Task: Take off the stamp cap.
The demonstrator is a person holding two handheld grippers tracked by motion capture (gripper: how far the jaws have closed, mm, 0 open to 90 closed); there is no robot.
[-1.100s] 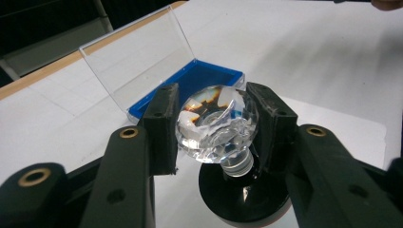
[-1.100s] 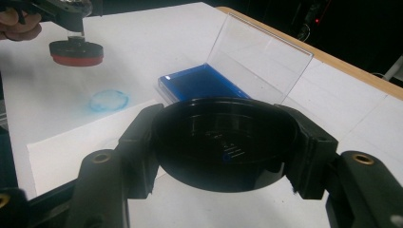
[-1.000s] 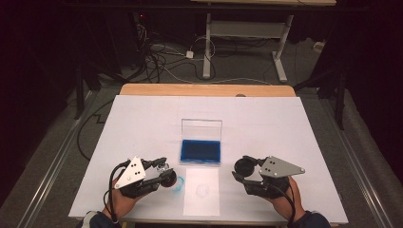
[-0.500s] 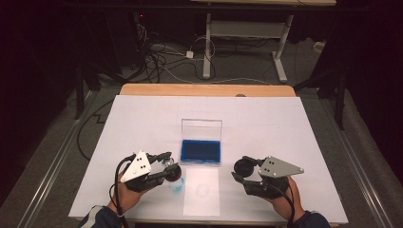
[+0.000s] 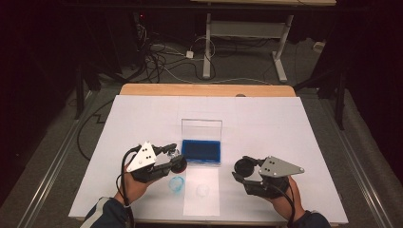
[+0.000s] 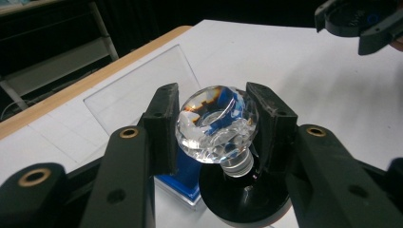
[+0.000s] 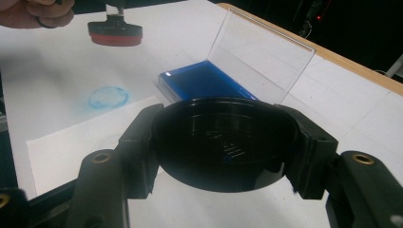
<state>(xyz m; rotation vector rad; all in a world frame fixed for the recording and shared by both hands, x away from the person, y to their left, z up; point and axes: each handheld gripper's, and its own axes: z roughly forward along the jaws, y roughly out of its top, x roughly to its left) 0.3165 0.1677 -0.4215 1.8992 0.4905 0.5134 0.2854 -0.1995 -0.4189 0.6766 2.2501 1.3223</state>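
A white table (image 5: pixel 285 123) is seen beneath an open blue ink pad (image 5: pixel 201 151), just ahead of the left gripper (image 5: pixel 175 159), where a crystal-handled stamp (image 6: pixel 217 124) is pinched; a black lid (image 7: pixel 223 142), perhaps the stamp's, is clamped in the right gripper (image 5: pixel 241 170).

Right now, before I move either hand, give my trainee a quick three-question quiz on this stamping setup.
1. True or false: the left gripper is shut on the stamp by its clear faceted knob.
2. What does the right gripper hold? A) round black cap B) blue ink pad C) paper sheet
3. Fill in: the ink pad's clear lid stands ____.

Key: 1 true. 2 A. 3 open, upright behind the pad.
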